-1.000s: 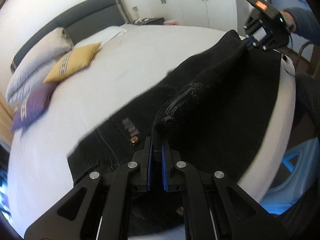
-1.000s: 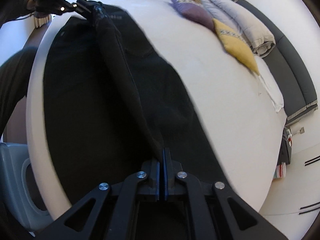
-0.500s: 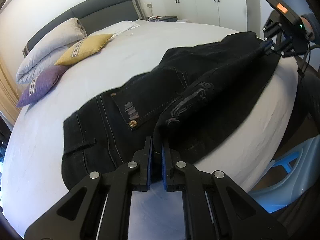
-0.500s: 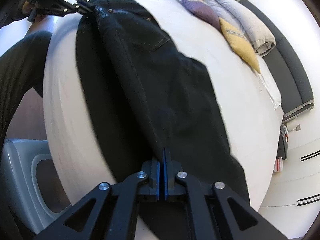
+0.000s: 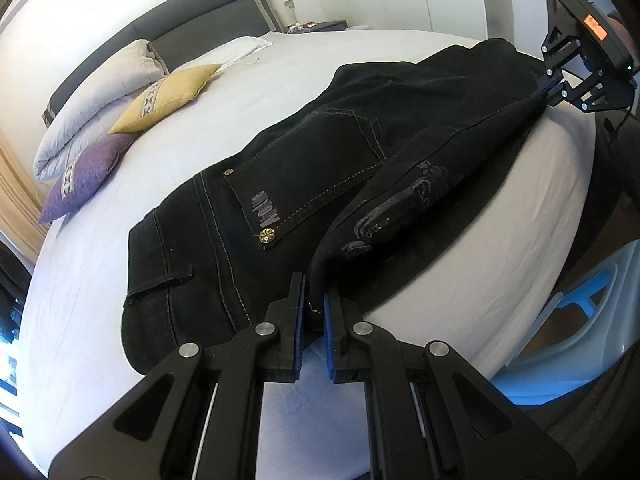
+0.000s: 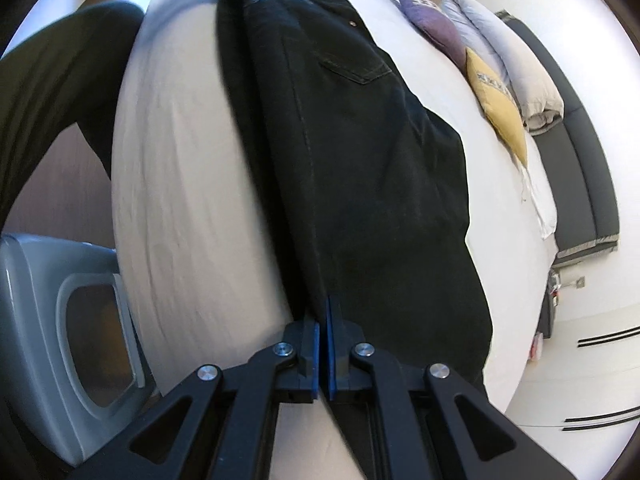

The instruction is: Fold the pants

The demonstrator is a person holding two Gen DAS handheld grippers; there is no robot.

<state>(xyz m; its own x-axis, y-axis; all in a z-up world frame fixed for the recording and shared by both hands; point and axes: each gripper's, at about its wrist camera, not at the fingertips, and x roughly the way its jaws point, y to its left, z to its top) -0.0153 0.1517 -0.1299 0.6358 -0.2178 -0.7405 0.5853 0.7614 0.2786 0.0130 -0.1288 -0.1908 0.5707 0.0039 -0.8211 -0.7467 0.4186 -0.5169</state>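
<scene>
On the near edge of the bed (image 5: 360,56) black pants (image 5: 304,200) lie spread over the white sheet, waistband toward the left claw, legs running off toward the right one. The left claw (image 5: 314,312) is pinched narrow on a raised fold of the pants at the waist end, the blue pads pressing the cloth between them. The right claw (image 6: 323,320) is closed tight on the leg end, holding the same fold, so a ridge of fabric runs taut between the two claws along the side nearest the bed's edge. In the left view the right claw (image 5: 550,88) shows far off at the upper right, gripping the cloth. The rest of the pants lies flat, back pocket (image 5: 316,168) up, a brass rivet at its corner. Far across the bed sit a yellow cushion (image 5: 168,98), a purple cushion (image 5: 84,176) and a folded grey duvet (image 5: 100,92) against the dark headboard (image 5: 192,20). A pale plastic stool (image 6: 68,320) stands on the floor beside the bed.
</scene>
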